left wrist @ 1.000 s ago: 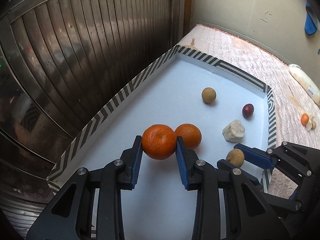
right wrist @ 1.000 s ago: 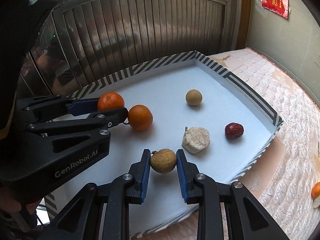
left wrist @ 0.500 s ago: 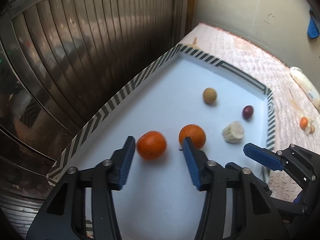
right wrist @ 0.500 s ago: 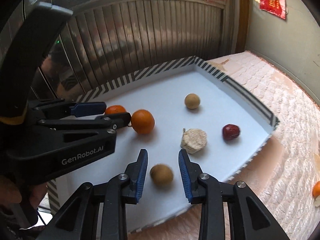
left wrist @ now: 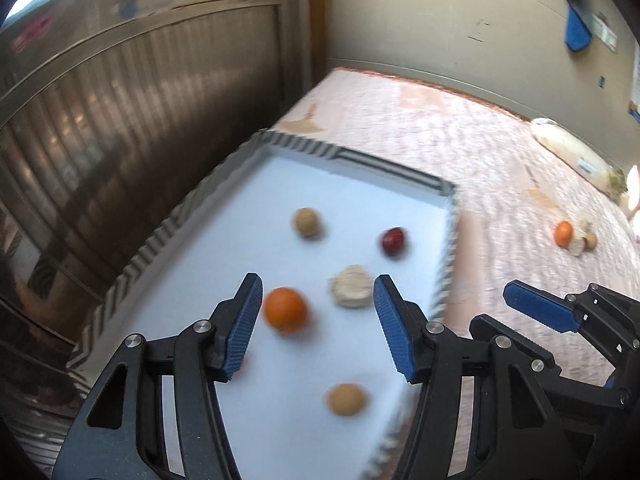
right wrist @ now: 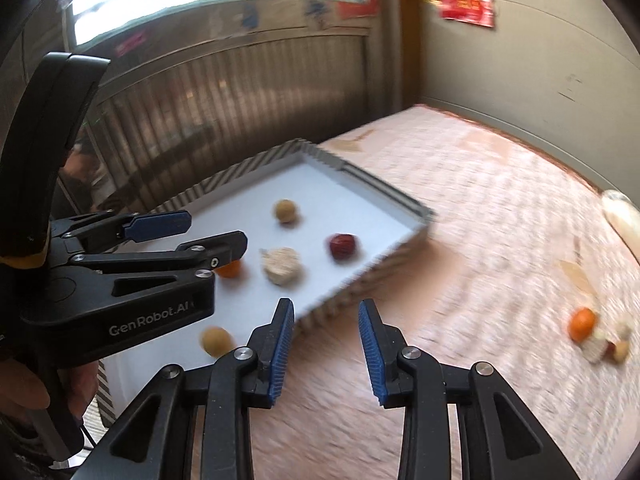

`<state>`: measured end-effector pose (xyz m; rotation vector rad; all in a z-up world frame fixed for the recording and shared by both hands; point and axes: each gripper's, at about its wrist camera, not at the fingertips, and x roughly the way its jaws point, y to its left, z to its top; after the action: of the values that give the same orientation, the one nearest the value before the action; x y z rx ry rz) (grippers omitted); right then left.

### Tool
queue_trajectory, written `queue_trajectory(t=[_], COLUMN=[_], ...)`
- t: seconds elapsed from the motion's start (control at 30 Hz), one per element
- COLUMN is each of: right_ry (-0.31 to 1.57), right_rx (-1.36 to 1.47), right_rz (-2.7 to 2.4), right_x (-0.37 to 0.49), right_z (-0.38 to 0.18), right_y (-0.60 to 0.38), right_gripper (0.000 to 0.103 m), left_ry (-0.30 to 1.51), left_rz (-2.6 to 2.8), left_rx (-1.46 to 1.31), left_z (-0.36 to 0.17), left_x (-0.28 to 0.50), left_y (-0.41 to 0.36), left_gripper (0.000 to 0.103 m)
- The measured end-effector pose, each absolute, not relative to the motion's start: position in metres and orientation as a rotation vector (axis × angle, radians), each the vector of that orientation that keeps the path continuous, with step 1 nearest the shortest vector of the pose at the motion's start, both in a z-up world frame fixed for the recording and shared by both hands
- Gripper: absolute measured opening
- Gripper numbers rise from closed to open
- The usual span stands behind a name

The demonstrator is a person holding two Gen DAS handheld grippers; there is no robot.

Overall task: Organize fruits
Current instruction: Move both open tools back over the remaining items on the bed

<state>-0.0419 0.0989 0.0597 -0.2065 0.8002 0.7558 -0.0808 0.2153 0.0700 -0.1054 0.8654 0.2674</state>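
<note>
While our left gripper (left wrist: 316, 328), jaws opening, and right gripper (right wrist: 326, 344) hang spread and empty, loose fruits (right wrist: 596, 334) wait on the quilt (right wrist: 500, 220); reaching blurred, we could knock them from the tray (right wrist: 384, 196).

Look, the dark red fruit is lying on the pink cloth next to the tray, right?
Not quite. The dark red fruit is lying inside the white tray, not on the pink cloth beside it. The right wrist view shows it near the tray's far corner.
</note>
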Motion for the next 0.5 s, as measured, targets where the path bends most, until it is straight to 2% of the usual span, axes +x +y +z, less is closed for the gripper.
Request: queue_trajectory(t=[0.5], right_ry=[0.833], right_rx=[-0.112], right_rz=[0.494], right_x=[-0.020], right_z=[0.061], right_y=[-0.029], right_gripper=[0.035], left_ry=[0.879], left_rz=[0.074], left_rx=[-0.031], left_z=[0.074], left_x=[-0.040], left_y=[0.112], left_gripper=[0.058])
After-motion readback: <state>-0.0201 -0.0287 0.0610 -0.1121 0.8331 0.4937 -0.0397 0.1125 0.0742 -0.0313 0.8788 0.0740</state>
